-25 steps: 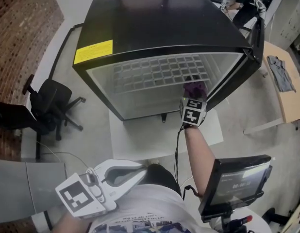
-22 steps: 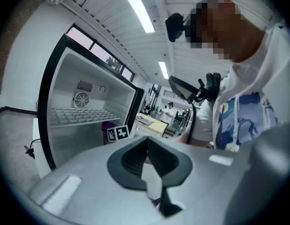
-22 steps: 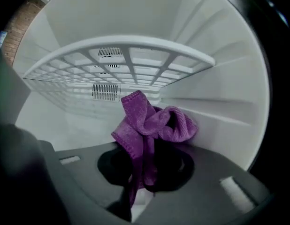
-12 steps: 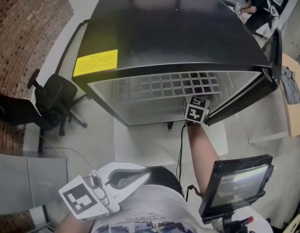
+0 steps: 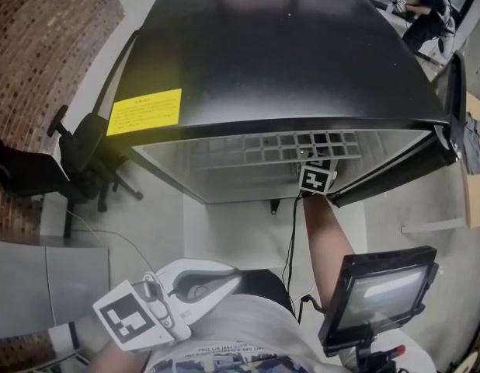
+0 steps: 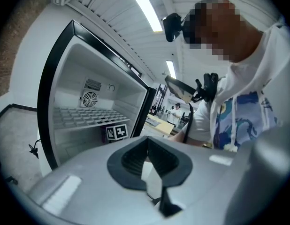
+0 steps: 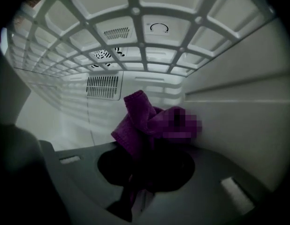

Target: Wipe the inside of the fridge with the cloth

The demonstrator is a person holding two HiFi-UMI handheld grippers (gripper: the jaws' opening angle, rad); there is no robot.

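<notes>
Left hand-held gripper [image 5: 228, 275] hangs by the person's shirt [image 5: 224, 332], jaws together on nothing. Right hand-held gripper [image 7: 142, 172] reaches into the open fridge [image 5: 279, 53] below the wire shelf [image 7: 134, 11] — clenched on the purple cloth [image 7: 138, 121], which bunches up just beside the right inner wall. A vent grille [image 7: 104, 86] shows on the back wall beyond.

R arm [image 5: 325, 239] out fwd, R claw [image 7: 138, 182] clamping cloth [image 7: 140, 121]; L claw [image 6: 154, 182] closed, low.

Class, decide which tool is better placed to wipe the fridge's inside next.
Right. The right tool grips the purple cloth inside the black fridge, under its white wire shelf; the left tool sits empty outside, by the person.
</notes>
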